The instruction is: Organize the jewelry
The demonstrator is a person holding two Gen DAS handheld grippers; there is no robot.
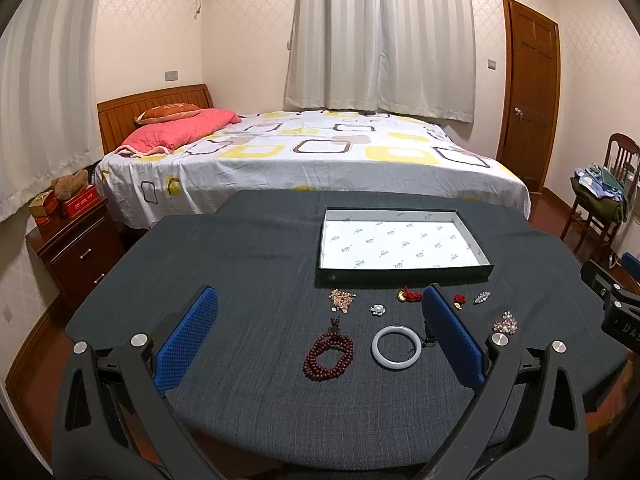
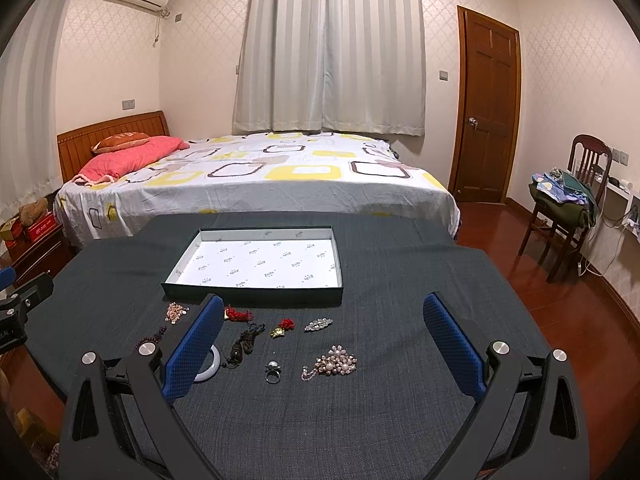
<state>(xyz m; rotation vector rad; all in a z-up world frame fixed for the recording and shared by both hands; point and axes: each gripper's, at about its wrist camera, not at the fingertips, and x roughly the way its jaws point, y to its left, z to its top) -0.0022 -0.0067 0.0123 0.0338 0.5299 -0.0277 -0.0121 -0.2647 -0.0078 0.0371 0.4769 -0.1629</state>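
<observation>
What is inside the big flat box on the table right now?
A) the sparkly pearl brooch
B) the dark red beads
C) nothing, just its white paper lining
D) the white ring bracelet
C: the box shows only its printed white lining, while the white bangle, red bead bracelet and pearl brooch all lie on the dark cloth in front of it.
</observation>
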